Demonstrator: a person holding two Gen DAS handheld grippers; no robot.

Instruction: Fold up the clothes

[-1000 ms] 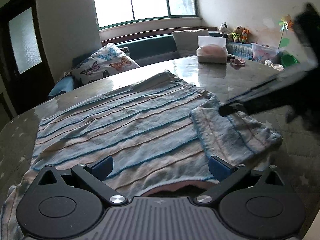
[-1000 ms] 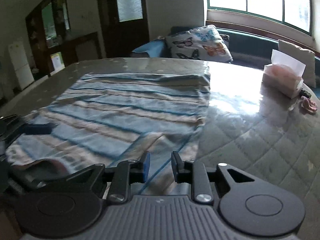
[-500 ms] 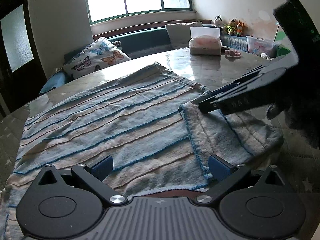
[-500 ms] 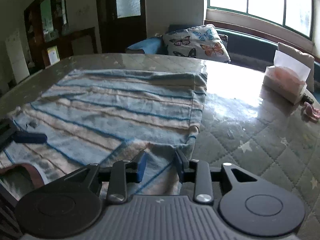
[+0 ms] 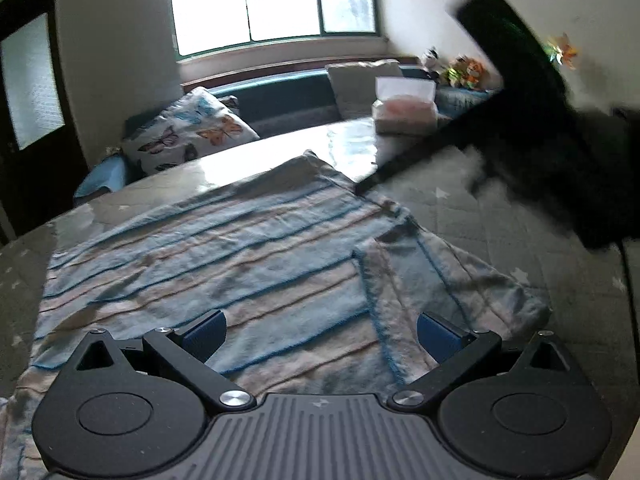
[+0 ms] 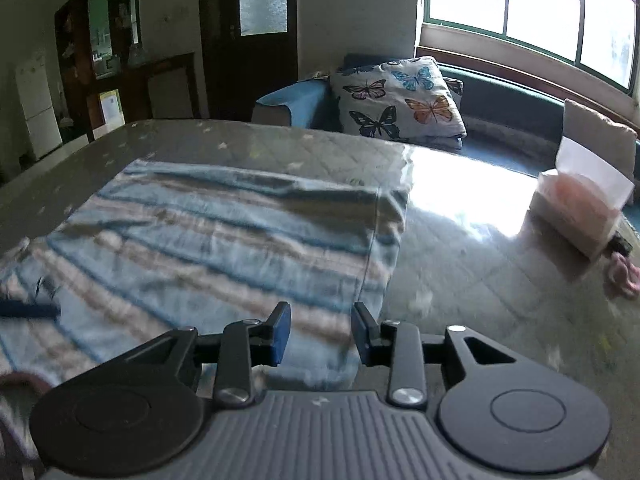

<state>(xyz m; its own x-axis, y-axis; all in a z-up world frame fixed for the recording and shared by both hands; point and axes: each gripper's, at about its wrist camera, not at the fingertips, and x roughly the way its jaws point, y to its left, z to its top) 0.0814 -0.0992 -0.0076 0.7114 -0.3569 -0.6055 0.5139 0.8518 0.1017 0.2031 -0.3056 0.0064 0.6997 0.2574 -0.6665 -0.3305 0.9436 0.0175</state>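
A blue-and-beige striped garment (image 5: pixel 224 248) lies flat on the quilted table (image 5: pixel 500 216). One flap (image 5: pixel 432 280) is folded over onto it at the near right. My left gripper (image 5: pixel 320 328) hovers wide open over the garment's near edge with nothing between its pads. My right gripper (image 6: pixel 320 324) stands open, its jaws parted just above the garment's right edge (image 6: pixel 376 248). The cloth lies under the pads and is not pinched. In the left wrist view the right gripper (image 5: pixel 368 184) is a dark blur, with its tip at the garment's far right corner.
A tissue box (image 6: pixel 576 216) and a small pink thing (image 6: pixel 622 272) sit at the table's far right. A butterfly cushion (image 6: pixel 400 100) and a plain one lie on the bench under the window. Bare quilted table surface lies right of the garment.
My right gripper let go of the folded flap, opened its jaws wider and moved away along the garment's right edge toward the far corner. The left gripper stayed open in place.
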